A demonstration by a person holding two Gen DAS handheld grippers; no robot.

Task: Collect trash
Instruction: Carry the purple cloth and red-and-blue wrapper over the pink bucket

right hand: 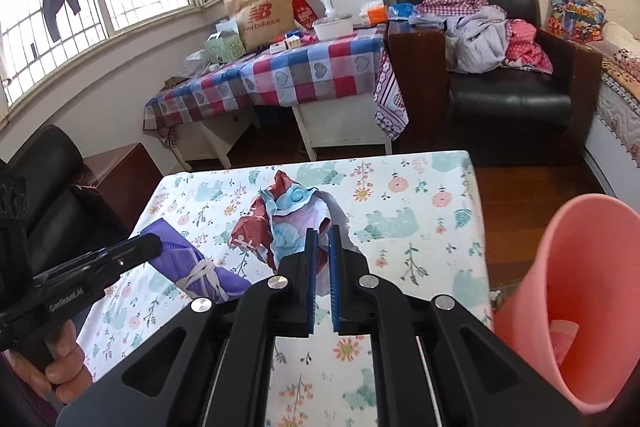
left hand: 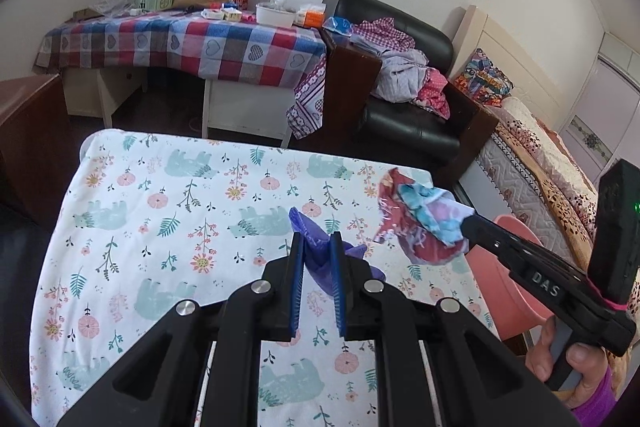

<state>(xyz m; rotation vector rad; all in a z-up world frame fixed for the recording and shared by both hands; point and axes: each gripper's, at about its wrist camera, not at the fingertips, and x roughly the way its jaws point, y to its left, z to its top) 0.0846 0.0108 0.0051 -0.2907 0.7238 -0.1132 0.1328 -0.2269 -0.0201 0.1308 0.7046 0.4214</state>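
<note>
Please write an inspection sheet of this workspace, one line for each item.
Surface: table under a floral bear-print cloth.
Job's things: purple wrapper and crumpled red-and-blue wrapper, both lifted; pink bin at the table's right edge.
Clutter: nothing seen on the cloth.
Grippers: left gripper shut on the purple wrapper; right gripper shut on the red-and-blue wrapper.
Cables: nothing seen.
Surroundings: checked side table with a paper bag; black armchair piled with clothes; bed at right.
</note>
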